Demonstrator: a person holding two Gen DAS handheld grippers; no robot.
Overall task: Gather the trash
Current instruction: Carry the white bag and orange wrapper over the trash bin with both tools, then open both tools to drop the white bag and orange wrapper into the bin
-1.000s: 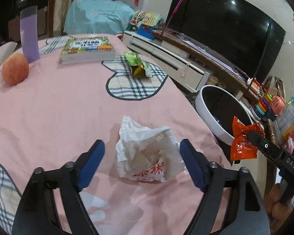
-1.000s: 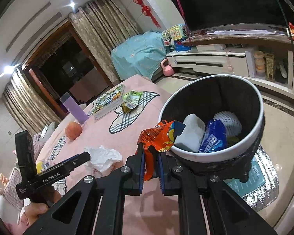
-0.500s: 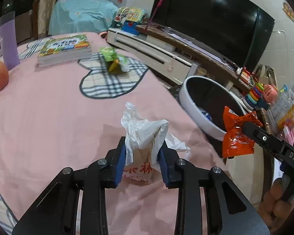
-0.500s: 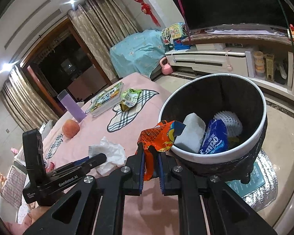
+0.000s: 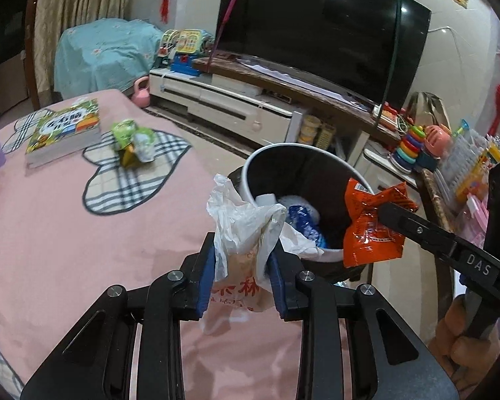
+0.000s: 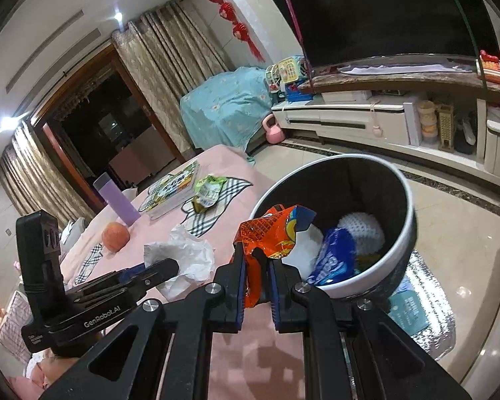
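My left gripper [image 5: 241,255] is shut on a crumpled white plastic bag [image 5: 241,230] with red print, held above the pink table edge beside the bin. The bag also shows in the right wrist view [image 6: 183,256]. My right gripper [image 6: 255,260] is shut on an orange snack wrapper [image 6: 270,230], held at the near rim of the black bin with a white rim [image 6: 406,233]. The wrapper [image 5: 371,233] and bin [image 5: 250,163] show in the left wrist view too. The bin holds a blue packet [image 6: 333,260] and white trash. A green wrapper [image 5: 133,138] lies on the table.
The table has a pink cloth [image 5: 66,233] with plaid patches. On it lie a book [image 5: 65,130], a peach-coloured fruit [image 6: 115,236] and a purple cup [image 6: 116,198]. A TV [image 5: 316,30], a low cabinet and toys stand behind the bin.
My left gripper closed on the white bag, lifted it off the table and carried it right toward the bin. My right gripper has kept the orange wrapper at the bin's rim.
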